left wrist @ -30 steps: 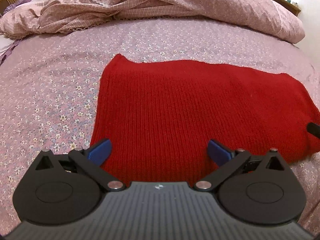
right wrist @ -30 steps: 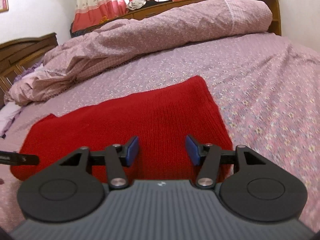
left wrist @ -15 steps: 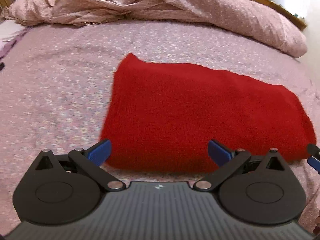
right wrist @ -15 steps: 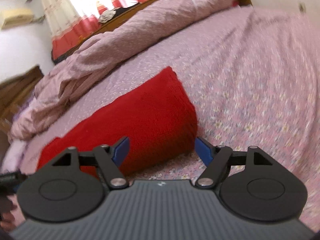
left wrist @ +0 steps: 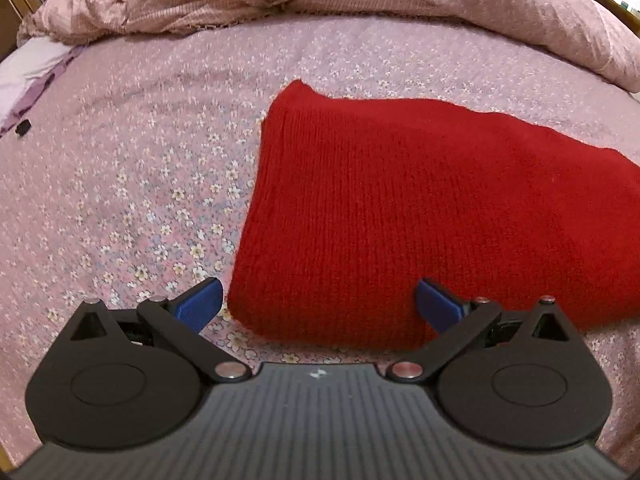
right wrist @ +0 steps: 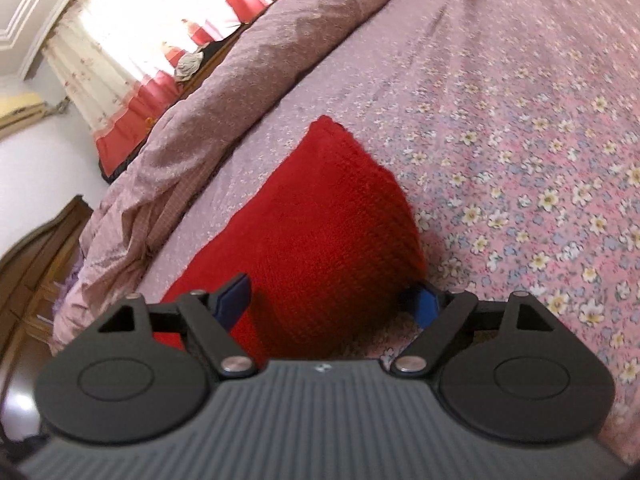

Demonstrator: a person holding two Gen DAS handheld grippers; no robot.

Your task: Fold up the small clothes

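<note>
While the red knit garment (left wrist: 420, 216) is lying folded on the bed (left wrist: 140, 168), both tools, left tool (left wrist: 320, 304) and right tool (right wrist: 334, 300), are standing apart, the right's jaws having just been opening around a corner.

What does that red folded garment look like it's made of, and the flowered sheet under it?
The red garment looks like a soft, matte knit, probably wool or acrylic yarn: fine vertical ribs run across it and its edges are fuzzy. The flowered sheet looks like thin woven cotton or a cotton blend, printed with small flowers: it lies flat with shallow creases and no sheen.
</note>
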